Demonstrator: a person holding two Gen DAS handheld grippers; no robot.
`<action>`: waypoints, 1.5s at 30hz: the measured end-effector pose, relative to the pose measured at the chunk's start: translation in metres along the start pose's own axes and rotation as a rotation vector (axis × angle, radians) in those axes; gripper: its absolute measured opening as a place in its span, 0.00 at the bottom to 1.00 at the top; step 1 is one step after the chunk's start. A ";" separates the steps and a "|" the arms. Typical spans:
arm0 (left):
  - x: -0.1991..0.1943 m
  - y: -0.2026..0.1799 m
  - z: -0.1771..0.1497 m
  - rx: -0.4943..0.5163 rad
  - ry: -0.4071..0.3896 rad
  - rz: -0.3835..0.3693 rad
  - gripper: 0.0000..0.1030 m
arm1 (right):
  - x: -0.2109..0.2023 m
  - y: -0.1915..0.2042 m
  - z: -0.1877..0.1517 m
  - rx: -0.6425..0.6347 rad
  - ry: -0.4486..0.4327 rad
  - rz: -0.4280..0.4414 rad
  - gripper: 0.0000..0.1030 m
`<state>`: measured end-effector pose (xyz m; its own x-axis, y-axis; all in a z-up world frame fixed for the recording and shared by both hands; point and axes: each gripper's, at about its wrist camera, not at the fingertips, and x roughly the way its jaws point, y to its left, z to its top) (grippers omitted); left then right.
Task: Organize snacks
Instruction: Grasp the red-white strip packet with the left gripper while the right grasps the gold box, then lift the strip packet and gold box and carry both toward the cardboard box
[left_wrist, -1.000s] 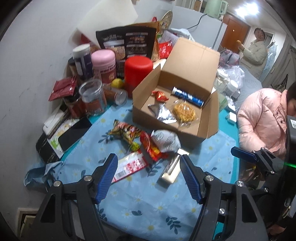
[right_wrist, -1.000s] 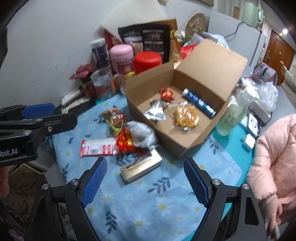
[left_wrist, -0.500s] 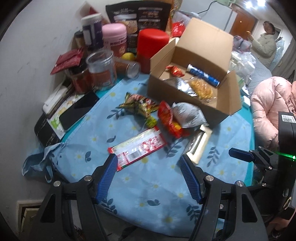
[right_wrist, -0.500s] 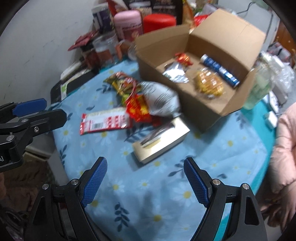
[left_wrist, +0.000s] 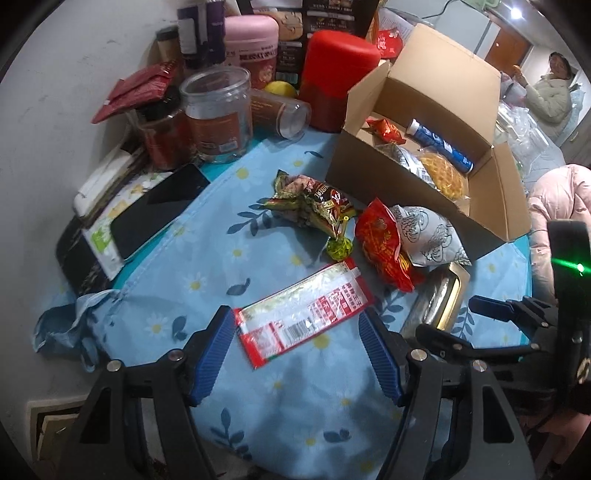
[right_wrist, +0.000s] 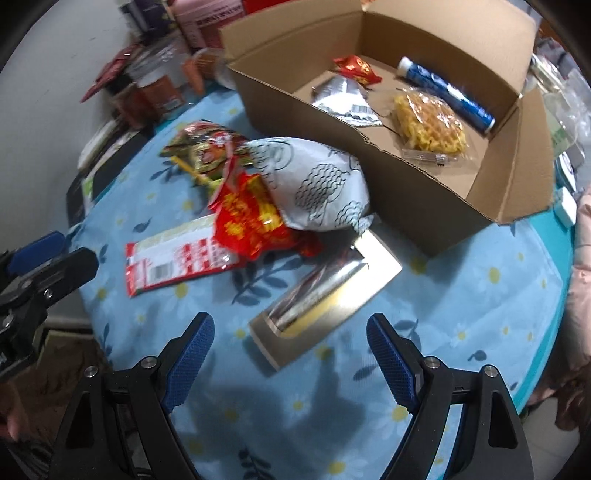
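Both grippers, left (left_wrist: 297, 345) and right (right_wrist: 290, 356), hover with fingers wide apart, empty, left over the red packet (left_wrist: 303, 312), right over the gold box (right_wrist: 325, 299).

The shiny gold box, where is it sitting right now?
In the right wrist view the flat gold box lies on the floral blue tablecloth, just ahead of the open right fingers, below the white patterned snack bag.

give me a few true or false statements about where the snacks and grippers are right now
1. The cardboard box is open. True.
2. The left gripper grips the flat red and white packet. False: its fingers are apart, empty, on either side of the packet.
3. The blue tube lies inside the box. True.
4. The right gripper is shut on the gold box. False: it is open, short of it.
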<state>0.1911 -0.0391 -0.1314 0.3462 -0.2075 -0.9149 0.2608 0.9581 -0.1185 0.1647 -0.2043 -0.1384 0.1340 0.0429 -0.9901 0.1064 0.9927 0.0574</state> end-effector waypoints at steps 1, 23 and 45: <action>0.005 0.000 0.002 0.008 0.004 -0.001 0.67 | 0.003 -0.002 0.002 0.009 0.008 -0.004 0.83; 0.100 -0.016 0.012 0.216 0.174 -0.066 0.67 | 0.022 -0.039 0.002 0.008 0.090 -0.001 0.45; 0.079 -0.050 -0.046 0.239 0.191 -0.003 0.48 | 0.025 -0.038 -0.033 -0.072 0.111 0.011 0.36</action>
<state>0.1644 -0.0939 -0.2153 0.1749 -0.1475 -0.9735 0.4742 0.8791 -0.0480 0.1319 -0.2368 -0.1697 0.0245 0.0623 -0.9978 0.0336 0.9974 0.0631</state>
